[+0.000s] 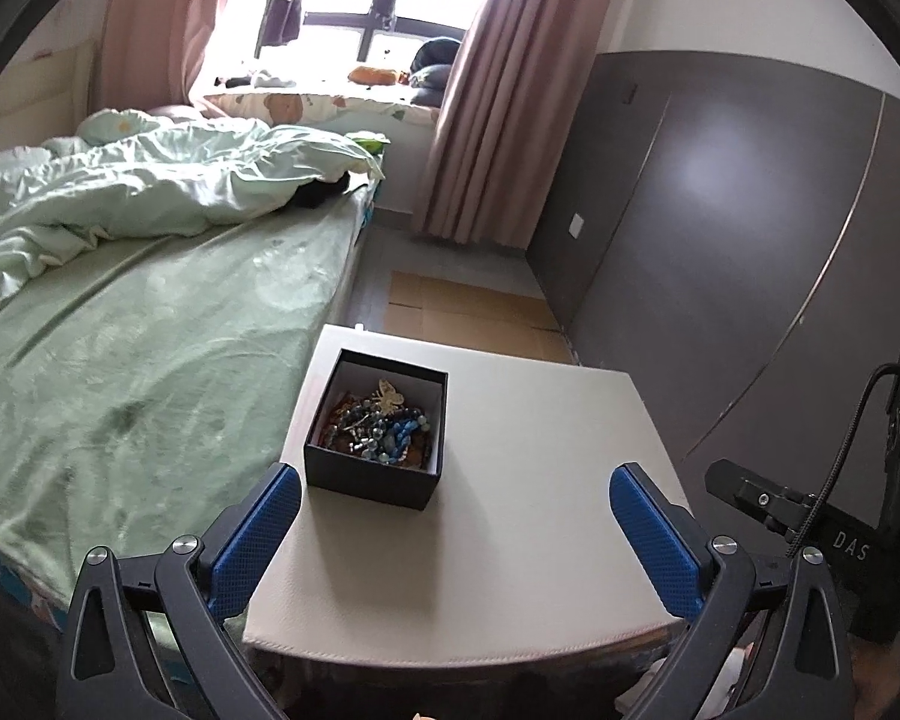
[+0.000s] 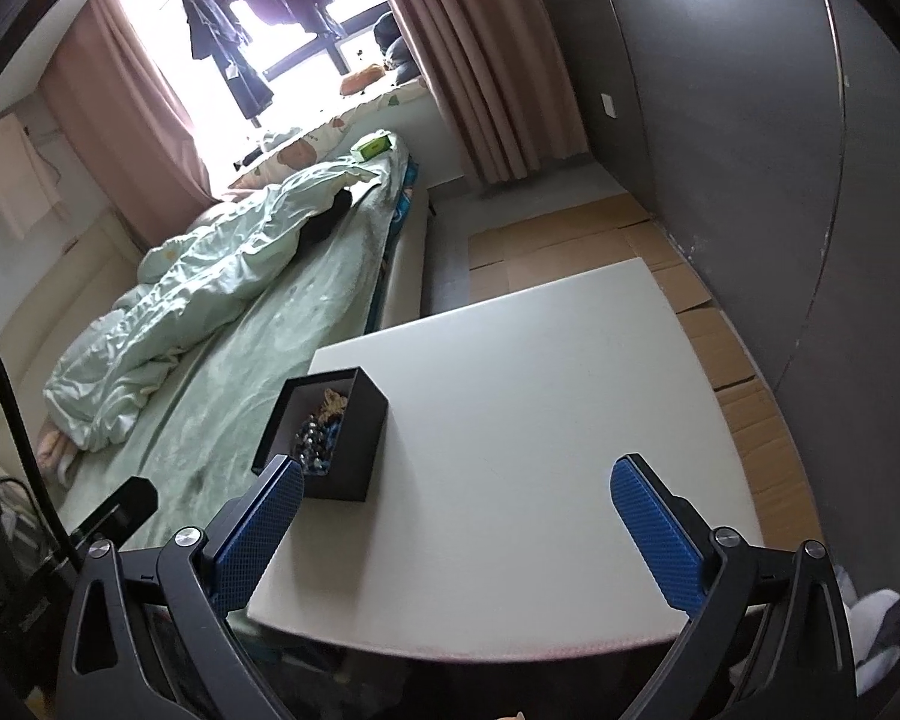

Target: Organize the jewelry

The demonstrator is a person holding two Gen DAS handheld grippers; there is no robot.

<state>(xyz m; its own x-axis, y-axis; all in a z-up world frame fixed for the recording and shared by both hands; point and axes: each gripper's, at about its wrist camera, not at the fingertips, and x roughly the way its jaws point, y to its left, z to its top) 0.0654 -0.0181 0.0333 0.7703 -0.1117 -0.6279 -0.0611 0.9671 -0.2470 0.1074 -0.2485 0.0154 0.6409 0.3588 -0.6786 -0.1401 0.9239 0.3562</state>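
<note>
A black open box [image 1: 371,477] sits on the left part of a white table [image 1: 540,480]. It holds a tangle of jewelry [image 1: 378,423]: blue and grey beads and a pale butterfly piece. My left gripper [image 1: 456,480] is open and empty, above the table's near edge, just short of the box. In the right wrist view the box [image 2: 354,450] stands at the table's [image 2: 540,420] left edge with the beads [image 2: 315,441] showing inside. My right gripper [image 2: 456,474] is open and empty, with its left finger [image 2: 258,534] close to the box.
A bed with a green sheet [image 1: 138,360] and a crumpled duvet [image 1: 120,192] lies left of the table. Cardboard sheets [image 2: 660,276] cover the floor beyond it. A grey wardrobe [image 1: 750,240] stands on the right. Pink curtains [image 1: 480,90] frame the window.
</note>
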